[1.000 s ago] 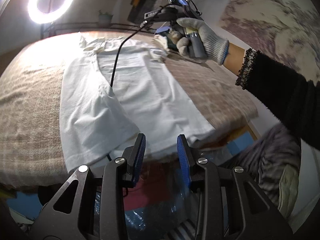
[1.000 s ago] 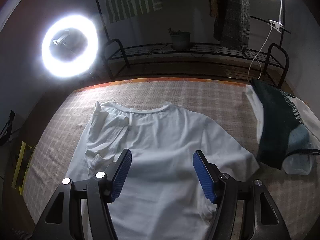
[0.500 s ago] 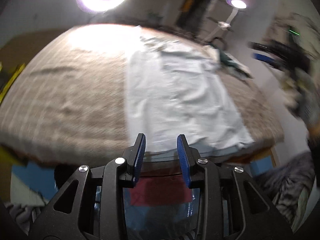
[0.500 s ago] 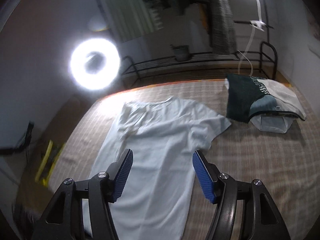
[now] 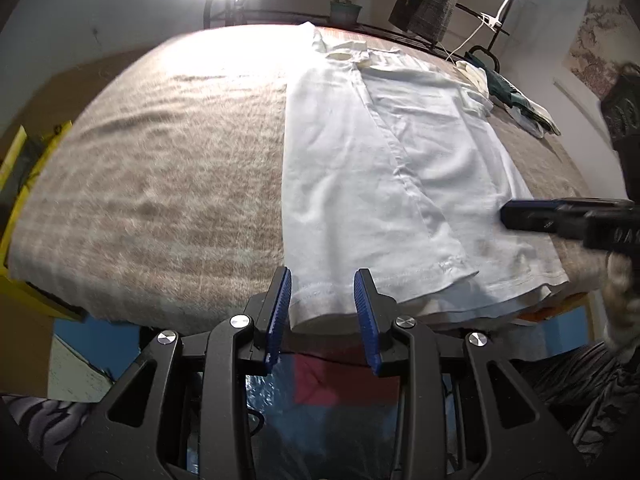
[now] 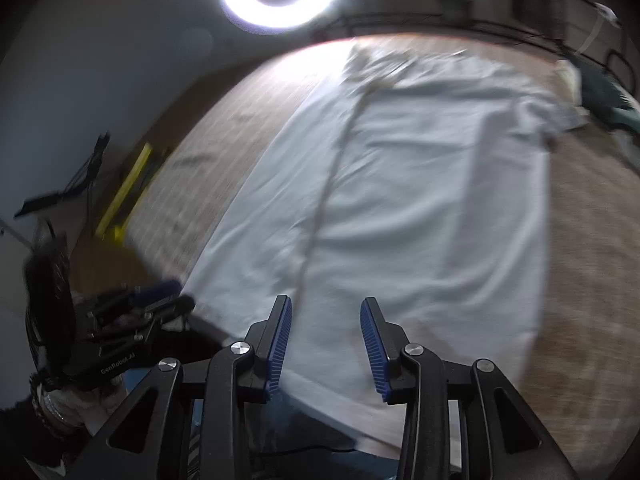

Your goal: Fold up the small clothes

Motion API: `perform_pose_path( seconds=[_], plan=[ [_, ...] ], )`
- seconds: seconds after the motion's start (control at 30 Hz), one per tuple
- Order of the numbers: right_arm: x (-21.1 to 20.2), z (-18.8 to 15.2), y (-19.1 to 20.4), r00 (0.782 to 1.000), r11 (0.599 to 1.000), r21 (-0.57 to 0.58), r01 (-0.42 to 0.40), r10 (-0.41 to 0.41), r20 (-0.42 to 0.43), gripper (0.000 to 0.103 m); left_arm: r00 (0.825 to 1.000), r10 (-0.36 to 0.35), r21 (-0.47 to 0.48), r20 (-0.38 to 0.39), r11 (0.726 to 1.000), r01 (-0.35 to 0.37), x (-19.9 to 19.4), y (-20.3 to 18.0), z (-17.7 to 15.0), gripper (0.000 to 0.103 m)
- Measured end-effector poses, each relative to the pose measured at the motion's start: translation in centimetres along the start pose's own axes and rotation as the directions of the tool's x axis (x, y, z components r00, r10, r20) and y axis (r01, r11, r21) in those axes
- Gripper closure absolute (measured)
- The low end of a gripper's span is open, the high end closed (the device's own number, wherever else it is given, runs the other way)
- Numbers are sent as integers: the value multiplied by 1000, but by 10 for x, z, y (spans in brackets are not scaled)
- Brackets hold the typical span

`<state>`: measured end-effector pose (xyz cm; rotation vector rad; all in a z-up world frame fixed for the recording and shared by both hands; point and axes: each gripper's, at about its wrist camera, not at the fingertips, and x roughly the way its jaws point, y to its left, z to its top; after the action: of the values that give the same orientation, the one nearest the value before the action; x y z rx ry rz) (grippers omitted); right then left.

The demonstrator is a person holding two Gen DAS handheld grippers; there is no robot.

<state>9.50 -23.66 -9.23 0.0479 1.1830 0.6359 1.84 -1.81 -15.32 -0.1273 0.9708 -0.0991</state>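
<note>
The left tool (image 5: pixel 322 300) sits at the lower centre of its own view, its blue pads spread a little with the near hem corner of the white T-shirt (image 5: pixel 384 168) lying between them, not pinched. The right tool (image 6: pixel 326 342) is at the bottom centre of its blurred view, jaws closing, over the shirt's near hem; the pads do not press the cloth. The shirt lies flat on the brown checked blanket (image 5: pixel 160 168) covering the desk, one side folded over, filling the centre and right of both views. A folded dark garment (image 5: pixel 516 98) rests at the upper right, beside the sleeve.
</note>
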Motion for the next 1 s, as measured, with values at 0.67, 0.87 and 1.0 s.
perform_pose_path(
  seconds=[0.67,0.87,1.0],
  plan=[
    [37,-6,37,979,980,44,-194,196,-55,103,997,-80,-141,25,987,82,-11,42,0,101],
    [67,-18,21,964,969,138,-206,225,-139,103,1000,-24,-83,3,996,24,-5,34,-5,101],
    [51,-12,29,978,984,57,-170,176,-111,97,999,29,-77,31,997,-26,-16,39,-8,101]
  ],
)
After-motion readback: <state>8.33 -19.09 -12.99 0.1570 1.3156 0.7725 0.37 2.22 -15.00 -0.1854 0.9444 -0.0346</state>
